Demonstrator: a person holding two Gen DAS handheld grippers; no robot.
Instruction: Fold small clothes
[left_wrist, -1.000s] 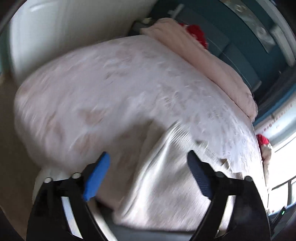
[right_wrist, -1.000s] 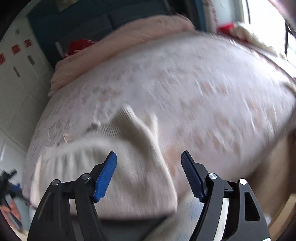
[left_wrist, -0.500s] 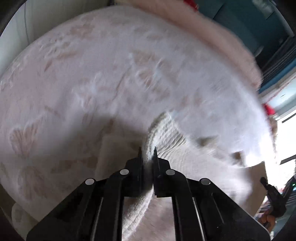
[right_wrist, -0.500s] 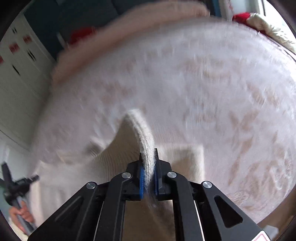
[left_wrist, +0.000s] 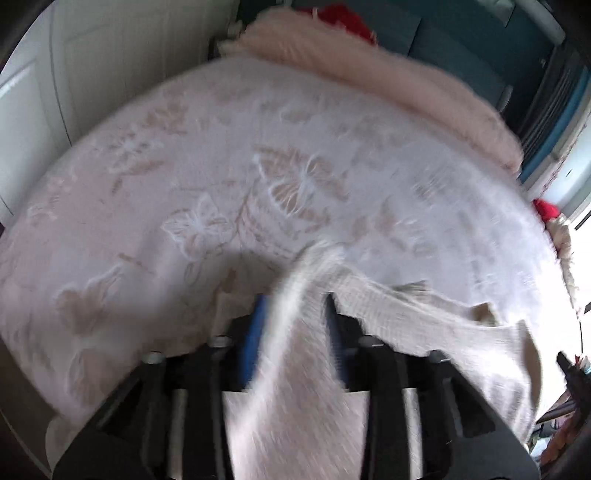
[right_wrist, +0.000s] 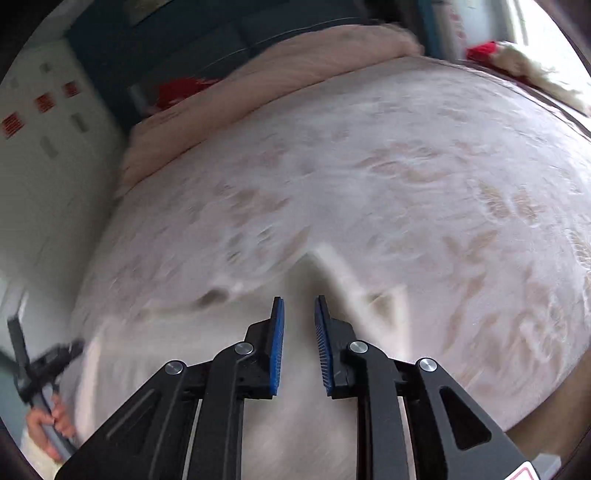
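A cream knitted garment lies on the bed with the pink floral cover. In the left wrist view my left gripper has its jaws a little apart, and a fold of the garment runs up between them; the view is blurred. In the right wrist view my right gripper is open by a narrow gap, with nothing pinched. The garment lies under and ahead of it, its raised corner just beyond the fingertips.
A rolled pink blanket lies along the far side of the bed, with something red behind it. White cupboards stand at the left. A hand with the other gripper shows at the right wrist view's lower left.
Both grippers closed on folds of the garment half a second ago. Now both have opened partly and pulled back, and the cloth has slipped free of the right one.
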